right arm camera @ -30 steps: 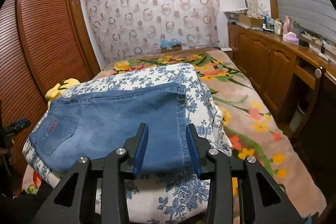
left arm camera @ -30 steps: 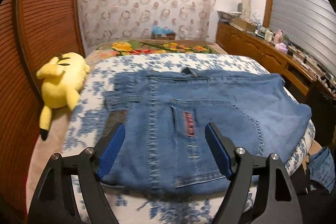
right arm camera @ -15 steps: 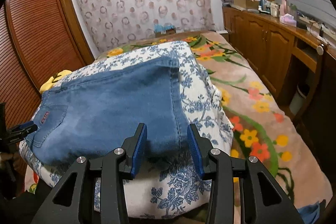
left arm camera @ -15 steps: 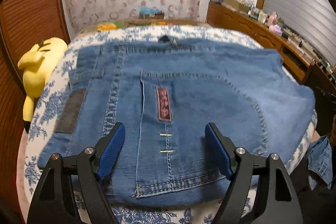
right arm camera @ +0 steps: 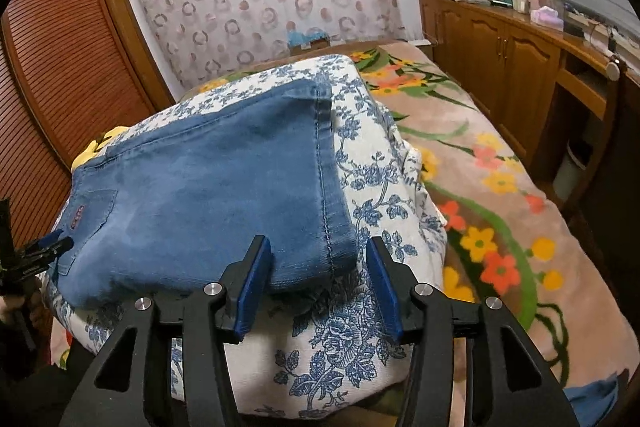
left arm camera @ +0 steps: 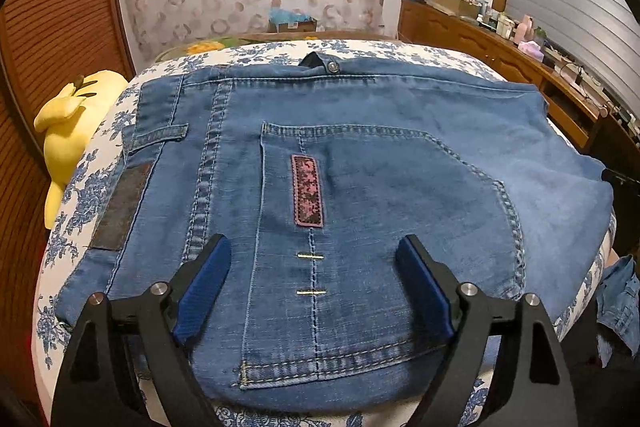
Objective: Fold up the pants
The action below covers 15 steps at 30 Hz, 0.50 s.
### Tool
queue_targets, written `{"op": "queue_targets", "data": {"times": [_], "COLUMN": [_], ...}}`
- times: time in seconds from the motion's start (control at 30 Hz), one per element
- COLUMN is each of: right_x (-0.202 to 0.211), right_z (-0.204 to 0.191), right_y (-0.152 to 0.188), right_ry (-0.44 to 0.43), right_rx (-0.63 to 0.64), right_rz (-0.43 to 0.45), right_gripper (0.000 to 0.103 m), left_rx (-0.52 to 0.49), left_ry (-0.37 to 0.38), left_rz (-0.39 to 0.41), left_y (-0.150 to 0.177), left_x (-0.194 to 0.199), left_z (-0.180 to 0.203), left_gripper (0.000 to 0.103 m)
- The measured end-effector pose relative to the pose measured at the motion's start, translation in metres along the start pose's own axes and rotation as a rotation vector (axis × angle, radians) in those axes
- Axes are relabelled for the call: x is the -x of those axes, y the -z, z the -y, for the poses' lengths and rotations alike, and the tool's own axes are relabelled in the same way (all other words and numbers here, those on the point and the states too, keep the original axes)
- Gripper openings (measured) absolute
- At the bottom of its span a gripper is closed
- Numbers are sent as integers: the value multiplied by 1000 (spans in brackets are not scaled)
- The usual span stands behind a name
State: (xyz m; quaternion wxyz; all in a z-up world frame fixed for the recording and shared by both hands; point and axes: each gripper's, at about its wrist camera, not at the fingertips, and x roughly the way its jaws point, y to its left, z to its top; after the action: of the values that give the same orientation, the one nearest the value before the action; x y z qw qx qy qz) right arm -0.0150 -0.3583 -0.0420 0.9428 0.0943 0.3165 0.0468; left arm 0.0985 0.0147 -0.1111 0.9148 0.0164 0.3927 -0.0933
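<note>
Blue denim pants [left arm camera: 360, 163] lie folded flat on a blue-flowered white quilt [left arm camera: 80, 195] on the bed. In the left wrist view the back pocket with its red patch [left arm camera: 307, 190] is right ahead. My left gripper [left arm camera: 314, 263] is open and empty, its blue pads over the pocket's lower part. In the right wrist view the pants [right arm camera: 208, 195] show from the leg end, the hem corner [right arm camera: 332, 251] nearest. My right gripper [right arm camera: 318, 267] is open and empty, its pads either side of that corner. The left gripper [right arm camera: 52, 245] shows at the far left.
A yellow plush toy [left arm camera: 68, 131] lies at the bed's left side by the wooden louvred wardrobe [right arm camera: 52, 75]. A flowered blanket [right arm camera: 492, 195] covers the bed to the right. A wooden cabinet [right arm camera: 520, 59] with clutter runs along the right wall. Another denim piece [left arm camera: 620, 299] hangs low right.
Both grippers have moved in closer and lower to the pants. The left now hovers over the back pocket, the right has reached the hem corner. Both stay open.
</note>
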Motion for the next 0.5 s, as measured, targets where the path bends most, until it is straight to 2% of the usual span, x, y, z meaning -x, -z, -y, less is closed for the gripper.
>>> {"op": "queue_targets", "data": {"times": [0.23,0.37,0.5], "right_x": [1,3,5], "right_z": [-3,-12,-23], "right_y": [-4,-8,-10], "right_ry": [-7,0,-11], "right_rx": [-19,22,83], "right_rz": [-2,16,31], "right_gripper": [51,20,10], "left_rx": [3,5,4], "left_ry": [-3,-5,-3], "left_rz": [1,-6,-6], "left_y": [0,-1,1], "left_x": [-1,1,2], "left_z": [2,3,4], "left_gripper": [86,86,86]}}
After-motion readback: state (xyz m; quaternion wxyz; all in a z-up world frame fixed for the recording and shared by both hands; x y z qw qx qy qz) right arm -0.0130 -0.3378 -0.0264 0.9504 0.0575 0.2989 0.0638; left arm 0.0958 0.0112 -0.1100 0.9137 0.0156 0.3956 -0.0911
